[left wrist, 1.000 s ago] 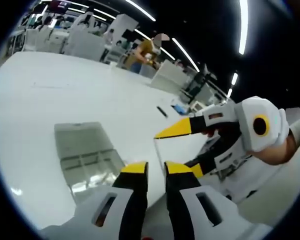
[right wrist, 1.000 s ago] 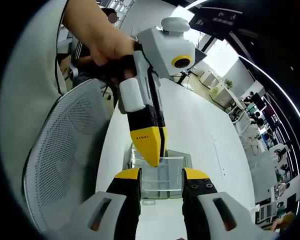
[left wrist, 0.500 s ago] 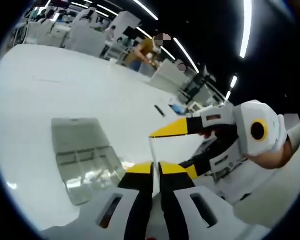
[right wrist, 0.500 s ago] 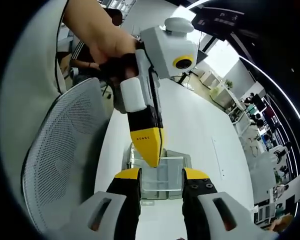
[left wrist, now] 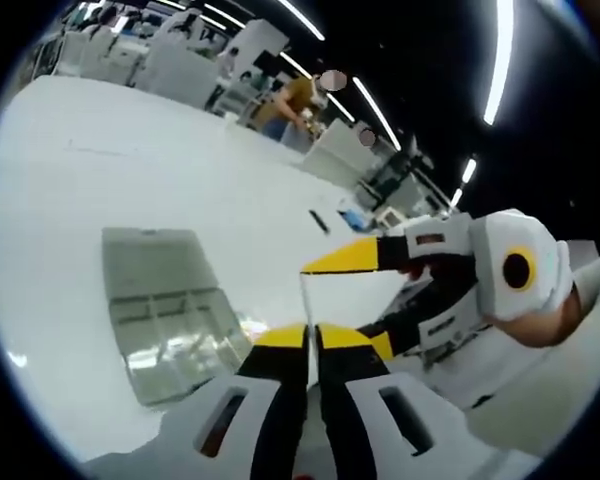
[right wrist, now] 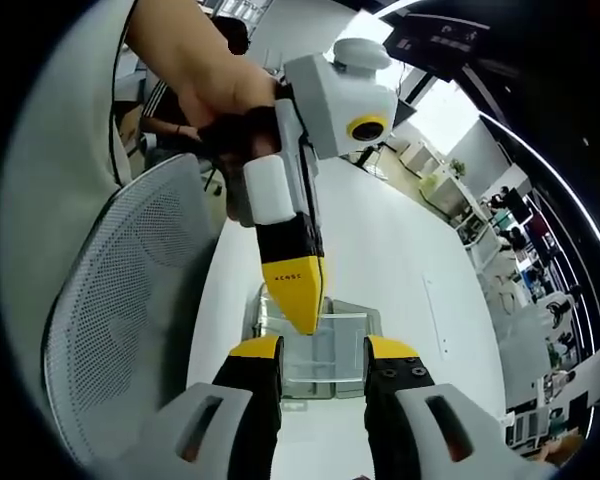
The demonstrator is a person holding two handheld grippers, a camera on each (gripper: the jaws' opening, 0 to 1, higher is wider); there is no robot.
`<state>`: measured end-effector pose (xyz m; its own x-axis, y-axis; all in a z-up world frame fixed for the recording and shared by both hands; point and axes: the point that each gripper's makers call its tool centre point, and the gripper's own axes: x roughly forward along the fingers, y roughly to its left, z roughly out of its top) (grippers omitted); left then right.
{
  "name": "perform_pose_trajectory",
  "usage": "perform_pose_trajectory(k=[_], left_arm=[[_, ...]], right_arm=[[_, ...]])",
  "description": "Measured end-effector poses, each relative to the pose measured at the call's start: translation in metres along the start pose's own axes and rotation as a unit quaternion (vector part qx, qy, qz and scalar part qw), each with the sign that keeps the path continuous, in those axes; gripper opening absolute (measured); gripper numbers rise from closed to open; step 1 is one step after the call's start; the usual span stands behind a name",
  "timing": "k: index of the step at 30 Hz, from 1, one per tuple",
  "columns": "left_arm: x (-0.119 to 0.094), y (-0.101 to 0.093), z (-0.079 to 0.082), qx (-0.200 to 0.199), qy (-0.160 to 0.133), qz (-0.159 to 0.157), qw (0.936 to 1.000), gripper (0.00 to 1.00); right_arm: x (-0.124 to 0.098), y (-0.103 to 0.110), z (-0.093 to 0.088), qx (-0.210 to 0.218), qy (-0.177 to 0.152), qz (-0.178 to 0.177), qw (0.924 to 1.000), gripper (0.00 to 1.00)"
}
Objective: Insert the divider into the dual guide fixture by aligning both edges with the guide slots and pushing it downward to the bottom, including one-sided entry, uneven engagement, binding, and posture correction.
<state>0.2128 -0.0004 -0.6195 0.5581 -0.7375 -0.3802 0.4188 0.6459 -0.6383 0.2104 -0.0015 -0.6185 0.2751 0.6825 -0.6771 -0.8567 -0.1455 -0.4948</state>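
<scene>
L gripper [left wrist: 307, 338] jaws are now sitting pressed together on the thin clear divider [left wrist: 304, 300], w/ only its edge showing between the yellow tips; 1 s ago there was a clear gap between them, and by half a sec ago they were already nearly closed. In the right gripper view the L gripper [right wrist: 302, 312] is showing as a single yellow tip above the clear fixture [right wrist: 352, 355], where two tips were visible before.

Fixture [left wrist: 170, 305] on table [left wrist: 100, 170]; divider [left wrist: 306, 320] between left tool [left wrist: 308, 338] jaws, beside fixture.
</scene>
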Motion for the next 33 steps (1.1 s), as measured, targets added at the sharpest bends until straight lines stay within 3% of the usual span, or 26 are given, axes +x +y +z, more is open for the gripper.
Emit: perform_pose_trajectory(k=[23,29,33], left_arm=[[-0.001,0.001,-0.002,-0.039,-0.004,0.000,0.9992,0.00],[-0.002,0.000,0.003,-0.041,-0.016,0.000,0.9990,0.00],[-0.003,0.003,0.010,-0.045,-0.029,0.000,0.9985,0.00]], right_arm=[[-0.001,0.002,0.001,-0.012,0.004,-0.013,0.9998,0.28],[-0.002,-0.002,0.003,-0.021,0.001,-0.027,0.9994,0.28],[-0.003,-0.006,0.005,-0.014,-0.007,-0.035,0.9993,0.35]])
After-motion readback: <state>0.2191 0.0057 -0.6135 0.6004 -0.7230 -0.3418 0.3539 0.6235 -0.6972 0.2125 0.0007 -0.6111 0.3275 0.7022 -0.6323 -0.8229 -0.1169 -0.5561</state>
